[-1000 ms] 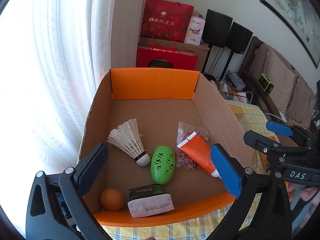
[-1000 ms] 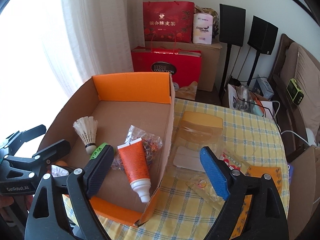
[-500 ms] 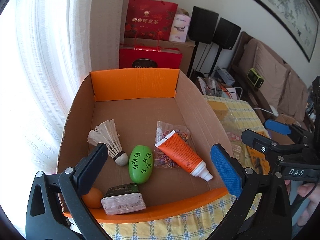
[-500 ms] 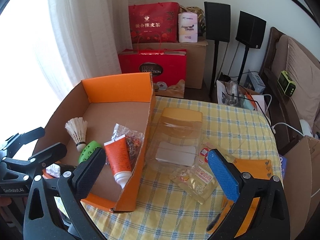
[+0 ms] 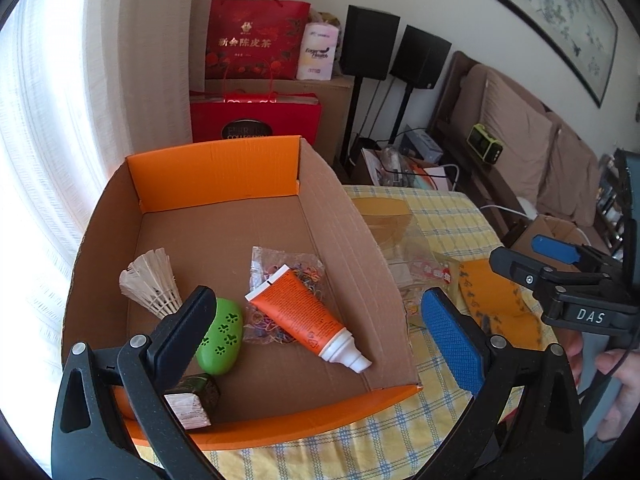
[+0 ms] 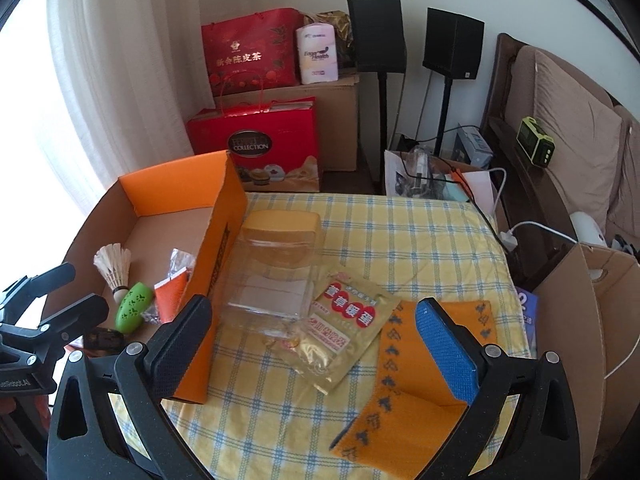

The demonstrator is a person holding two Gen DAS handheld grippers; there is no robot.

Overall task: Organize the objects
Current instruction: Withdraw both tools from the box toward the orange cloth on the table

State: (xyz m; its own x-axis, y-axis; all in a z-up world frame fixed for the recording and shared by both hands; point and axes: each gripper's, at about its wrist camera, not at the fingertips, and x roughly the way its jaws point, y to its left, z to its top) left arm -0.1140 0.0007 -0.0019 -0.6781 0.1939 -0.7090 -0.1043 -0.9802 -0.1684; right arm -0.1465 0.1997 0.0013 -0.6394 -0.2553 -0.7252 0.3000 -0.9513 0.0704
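An open cardboard box (image 5: pixel 352 240) with orange flaps sits on the left of the checked table. It holds a shuttlecock (image 5: pixel 150 282), a green paw-print case (image 5: pixel 222 334), an orange tube (image 5: pixel 298 314), a bag of rubber bands (image 5: pixel 286 266) and a dark packet (image 5: pixel 196 398). On the cloth to its right lie a clear plastic container with a yellow lid (image 6: pixel 276 264), a gold snack packet (image 6: pixel 340 334) and an orange cloth (image 6: pixel 404 384). My left gripper (image 5: pixel 320 336) is open above the box's near right side. My right gripper (image 6: pixel 316 344) is open above the gold packet.
The table's checked cloth (image 6: pixel 400 232) ends at the far and right edges. Red gift bags (image 6: pixel 256 140) and speakers on stands (image 6: pixel 376 36) are behind it. A sofa (image 6: pixel 576 136) and another cardboard box (image 6: pixel 588 320) stand at the right.
Both grippers have swung to the right. The left now looks over the box's right wall. The right has gone from the box's edge to over the packets on the cloth. Both stay open.
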